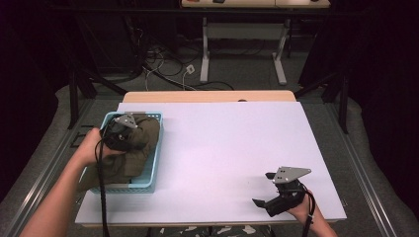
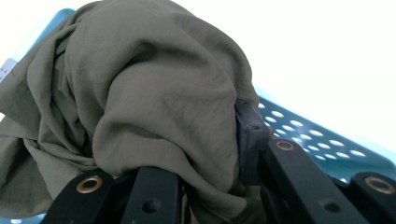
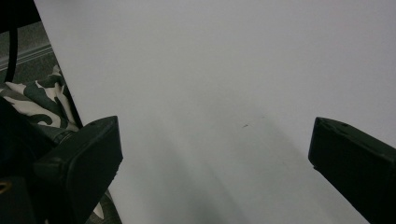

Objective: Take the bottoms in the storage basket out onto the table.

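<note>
Olive-green cloth (image 1: 132, 148) fills the light blue basket (image 1: 148, 183) near the left edge of the white worktop (image 1: 222, 148). We see some of the cloth spill over the basket's near left corner and hang off the edge.

Our left hand (image 1: 91, 145) reaches in from the bottom left and holds the left gripper (image 1: 121, 134) down on top of the cloth pile. In the left gripper view, the cloth (image 2: 140, 93) is bunched up between the black jaws, so this gripper (image 2: 205, 154) is pinching the cloth. The blue basket wall with its little holes (image 2: 308, 135) shows behind it.

Our right hand (image 1: 304, 210) sits near the front right corner of the worktop. It holds the right gripper (image 1: 263, 190) low over the bare white top, pointing left. In the right gripper view, its jaws are spread far apart with nothing between them, and this gripper (image 3: 215, 154) looks out over the plain worktop (image 3: 224, 70).
</note>
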Motion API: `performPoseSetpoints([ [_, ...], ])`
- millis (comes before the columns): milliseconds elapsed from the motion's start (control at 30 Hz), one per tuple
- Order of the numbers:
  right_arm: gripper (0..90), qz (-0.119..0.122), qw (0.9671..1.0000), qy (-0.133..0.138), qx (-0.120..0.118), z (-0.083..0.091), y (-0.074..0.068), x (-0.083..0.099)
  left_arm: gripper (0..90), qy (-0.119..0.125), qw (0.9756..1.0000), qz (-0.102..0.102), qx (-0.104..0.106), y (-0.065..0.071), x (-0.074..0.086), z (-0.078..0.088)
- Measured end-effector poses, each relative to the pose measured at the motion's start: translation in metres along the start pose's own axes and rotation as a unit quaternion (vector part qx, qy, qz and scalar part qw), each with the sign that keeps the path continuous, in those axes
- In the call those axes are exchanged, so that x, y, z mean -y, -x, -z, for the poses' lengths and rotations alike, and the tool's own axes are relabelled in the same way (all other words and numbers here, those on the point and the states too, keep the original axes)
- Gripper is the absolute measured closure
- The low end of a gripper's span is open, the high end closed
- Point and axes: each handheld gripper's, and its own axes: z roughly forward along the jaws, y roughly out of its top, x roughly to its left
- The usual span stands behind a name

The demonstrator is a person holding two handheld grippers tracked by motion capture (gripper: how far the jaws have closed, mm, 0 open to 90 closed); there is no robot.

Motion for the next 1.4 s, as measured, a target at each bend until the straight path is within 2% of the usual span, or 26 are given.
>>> performPoseSetpoints([
  [33, 2.6, 0.000, 1.0000, 0.000, 0.000, 0.000, 0.000, 0.000, 74.7, 0.000, 1.0000, 0.000, 0.000, 0.000, 0.000, 0.000],
  [267, 2.6, 0.000, 1.0000, 0.000, -0.001, 0.000, 0.000, 0.000, 74.7, -0.028, 0.9986, -0.035, 0.028, 0.000, -0.008, 0.004],
  [433, 2.7, 0.000, 1.0000, -0.001, 0.000, 0.000, 0.000, 0.000, 74.7, -0.046, 0.9970, -0.050, 0.035, -0.002, -0.014, 0.007],
  [767, 2.7, 0.000, 1.0000, -0.001, 0.000, 0.000, 0.000, 0.000, 74.8, -0.085, 0.9924, -0.079, 0.041, -0.003, -0.025, 0.010],
  [1000, 2.7, 0.000, 1.0000, -0.001, -0.002, 0.000, 0.000, 0.000, 74.9, -0.111, 0.9876, -0.091, 0.063, -0.006, -0.032, 0.011],
  [1067, 2.7, 0.000, 1.0000, -0.001, -0.001, 0.000, 0.000, 0.000, 74.8, -0.126, 0.9849, -0.098, 0.068, -0.006, -0.035, 0.011],
  [1100, 2.7, 0.000, 1.0000, -0.001, -0.001, 0.000, 0.000, 0.000, 74.9, -0.126, 0.9849, -0.098, 0.068, -0.006, -0.035, 0.011],
  [1400, 2.6, 0.000, 1.0000, -0.001, -0.003, 0.000, 0.000, 0.001, 75.0, -0.169, 0.9749, -0.127, 0.071, -0.004, -0.047, 0.011],
])
